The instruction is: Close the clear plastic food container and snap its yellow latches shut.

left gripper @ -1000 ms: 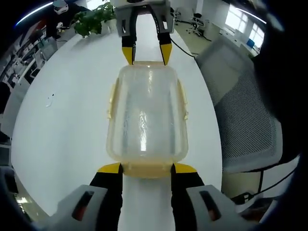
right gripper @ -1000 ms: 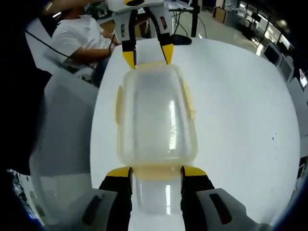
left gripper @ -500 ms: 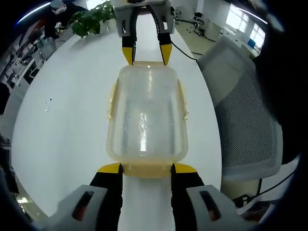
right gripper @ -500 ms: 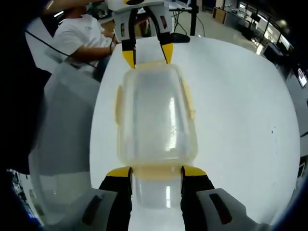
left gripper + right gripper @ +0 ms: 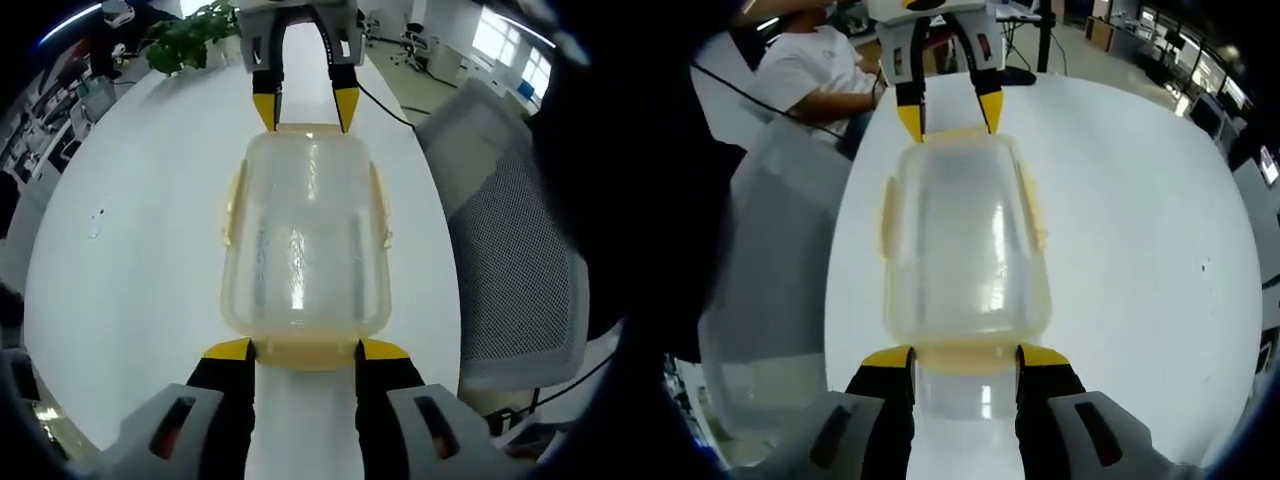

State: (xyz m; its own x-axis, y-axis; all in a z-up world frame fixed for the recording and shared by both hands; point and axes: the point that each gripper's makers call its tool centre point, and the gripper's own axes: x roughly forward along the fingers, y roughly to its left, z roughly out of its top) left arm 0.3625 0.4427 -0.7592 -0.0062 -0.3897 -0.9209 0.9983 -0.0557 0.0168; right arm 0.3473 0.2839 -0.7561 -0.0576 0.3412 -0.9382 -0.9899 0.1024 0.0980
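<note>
The clear plastic container (image 5: pixel 305 240) lies with its lid on, lengthwise on the white table (image 5: pixel 130 260). Yellow latches (image 5: pixel 232 205) run along its long sides, close against the walls. My left gripper (image 5: pixel 305 352) is open at the near short end, its yellow tips straddling that end's latch. The right gripper (image 5: pixel 305 112) stands open at the far end. In the right gripper view the same container (image 5: pixel 965 240) runs away from my right gripper (image 5: pixel 965 358), whose jaws flank the near end latch, while the left gripper (image 5: pixel 950 118) is at the far end.
A grey mesh chair (image 5: pixel 510 250) stands past the table's edge beside the container. A potted plant (image 5: pixel 185 40) sits at the table's far end. A person in a white shirt (image 5: pixel 815 75) sits behind the table, near a chair back (image 5: pixel 770 260).
</note>
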